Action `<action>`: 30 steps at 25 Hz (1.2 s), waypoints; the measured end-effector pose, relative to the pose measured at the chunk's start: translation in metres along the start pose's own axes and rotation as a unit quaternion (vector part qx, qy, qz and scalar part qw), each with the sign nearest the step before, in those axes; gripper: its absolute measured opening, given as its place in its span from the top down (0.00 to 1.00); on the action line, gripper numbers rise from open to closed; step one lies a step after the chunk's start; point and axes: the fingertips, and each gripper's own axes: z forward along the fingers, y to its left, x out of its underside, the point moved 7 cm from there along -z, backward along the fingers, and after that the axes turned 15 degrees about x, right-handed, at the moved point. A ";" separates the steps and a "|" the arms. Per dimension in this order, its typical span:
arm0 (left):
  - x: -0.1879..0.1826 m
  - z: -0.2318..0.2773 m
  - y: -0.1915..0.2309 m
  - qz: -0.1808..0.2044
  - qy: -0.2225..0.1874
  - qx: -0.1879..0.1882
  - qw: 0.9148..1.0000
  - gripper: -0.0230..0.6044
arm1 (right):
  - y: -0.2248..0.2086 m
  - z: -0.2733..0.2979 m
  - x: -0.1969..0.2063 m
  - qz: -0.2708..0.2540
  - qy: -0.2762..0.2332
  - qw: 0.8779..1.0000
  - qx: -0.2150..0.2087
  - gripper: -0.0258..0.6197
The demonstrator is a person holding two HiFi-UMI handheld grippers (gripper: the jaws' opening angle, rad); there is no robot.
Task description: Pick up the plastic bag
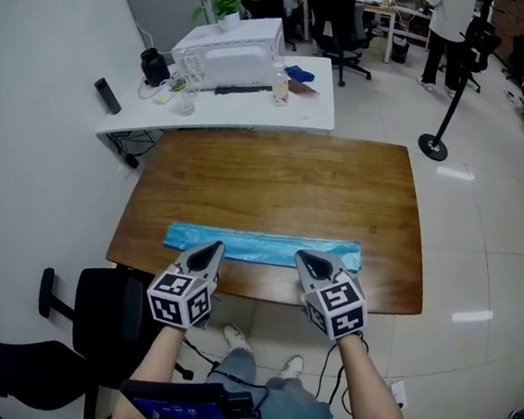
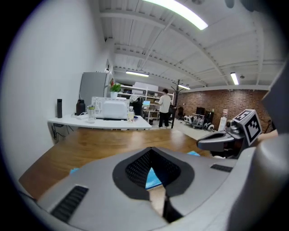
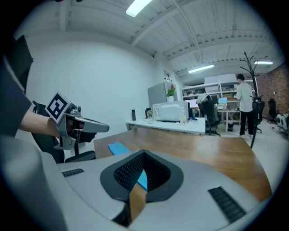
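A long, light blue plastic bag (image 1: 256, 243) lies flat along the near edge of the wooden table (image 1: 287, 178). My left gripper (image 1: 215, 247) hovers with its tip over the bag's left part, jaws shut and empty. My right gripper (image 1: 302, 257) is over the bag's right part near the table edge, also shut with nothing between its jaws. In the left gripper view a patch of the blue bag (image 2: 152, 178) shows through the hollow between the closed jaws. The right gripper view shows the bag (image 3: 118, 148) stretching left toward the other gripper (image 3: 106, 127).
A white desk (image 1: 311, 96) with a white appliance (image 1: 232, 54), bottles and cups stands behind the table. A black office chair (image 1: 105, 313) sits at the table's near left corner. A person (image 1: 446, 8) stands far right, near a pole stand's base (image 1: 434, 146).
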 end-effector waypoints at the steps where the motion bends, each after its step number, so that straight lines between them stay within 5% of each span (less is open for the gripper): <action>1: -0.007 -0.003 -0.008 0.010 -0.012 0.008 1.000 0.95 | 0.007 -0.006 -0.008 0.002 -0.022 1.000 -0.014 0.96; 7: -0.046 -0.024 -0.040 0.056 -0.087 0.043 0.994 0.95 | 0.043 -0.038 -0.051 0.001 -0.099 0.994 -0.041 0.96; 13: -0.056 -0.043 -0.048 0.073 -0.117 0.063 0.989 0.95 | 0.073 -0.057 -0.074 0.010 -0.140 0.990 -0.026 0.96; 30: -0.061 -0.070 -0.061 0.101 -0.155 0.099 0.978 0.95 | 0.116 -0.081 -0.087 0.002 -0.147 0.989 0.014 0.96</action>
